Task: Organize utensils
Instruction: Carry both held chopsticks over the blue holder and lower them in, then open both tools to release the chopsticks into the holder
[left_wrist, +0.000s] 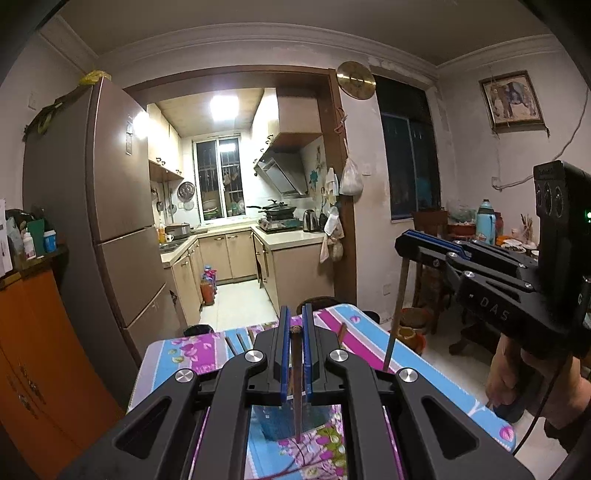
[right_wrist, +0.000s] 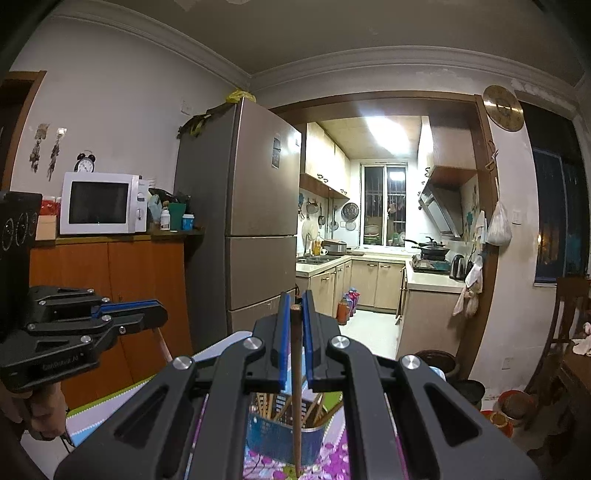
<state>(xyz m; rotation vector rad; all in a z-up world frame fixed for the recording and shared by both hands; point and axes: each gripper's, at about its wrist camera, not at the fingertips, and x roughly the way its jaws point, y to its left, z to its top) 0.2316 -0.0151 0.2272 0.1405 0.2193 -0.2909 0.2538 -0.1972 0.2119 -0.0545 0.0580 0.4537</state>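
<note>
Left gripper (left_wrist: 294, 325): jaws clamped on one brown chopstick (left_wrist: 296, 384), hanging above the blue holder (left_wrist: 275, 424) on the floral surface (left_wrist: 424, 373). Right gripper (right_wrist: 295, 314): jaws likewise clamped on a chopstick (right_wrist: 296, 387) over the holder. Advice: lower each tip-first, vertical, inside the rim before releasing.
</note>
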